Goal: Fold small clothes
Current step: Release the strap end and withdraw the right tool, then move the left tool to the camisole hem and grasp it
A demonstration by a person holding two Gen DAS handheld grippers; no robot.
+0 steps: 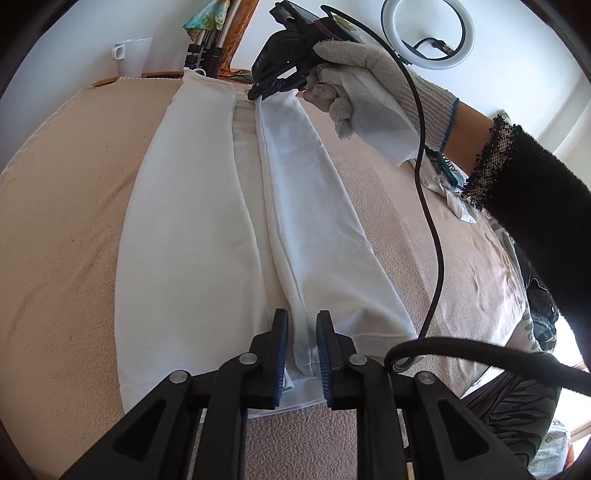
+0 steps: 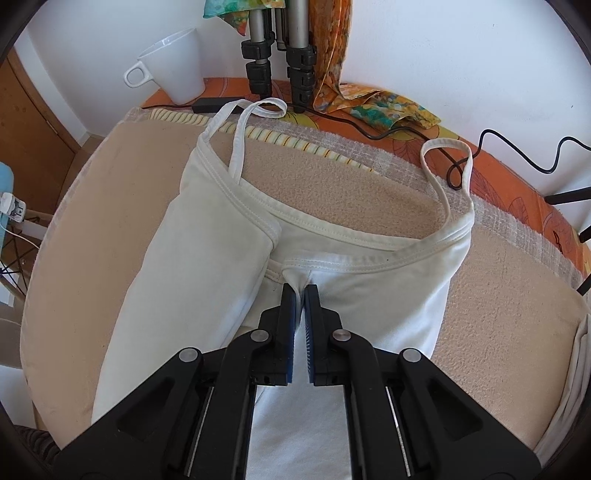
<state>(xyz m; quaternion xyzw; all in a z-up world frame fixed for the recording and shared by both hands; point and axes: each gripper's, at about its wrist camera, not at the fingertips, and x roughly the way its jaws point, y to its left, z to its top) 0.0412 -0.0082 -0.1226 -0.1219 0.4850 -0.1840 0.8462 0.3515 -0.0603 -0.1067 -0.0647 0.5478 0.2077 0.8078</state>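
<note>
A white strappy top [image 1: 192, 221] lies lengthwise on the beige blanket [image 1: 62, 221], both long sides folded in toward the middle. At its hem end, my left gripper [image 1: 302, 314] stands slightly open, the edge of the right-hand flap lying loose between its blue pads. At the far end, a gloved hand [image 1: 354, 77] holds my right gripper [image 1: 275, 88]. In the right wrist view, that right gripper [image 2: 300, 288] is shut on a pinch of the top [image 2: 207, 251] just below the neckline. Two thin straps [image 2: 258, 107] [image 2: 448, 147] trail past the neckline.
A white mug [image 2: 177, 70], tripod legs [image 2: 277, 48], a black charger with cable [image 2: 218, 103] and orange patterned cloth [image 2: 369, 99] sit at the table's far edge. A ring light [image 1: 428, 33] hangs on the wall. More clothes [image 1: 454, 192] lie at the right. A black cable [image 1: 428, 221] hangs over the blanket.
</note>
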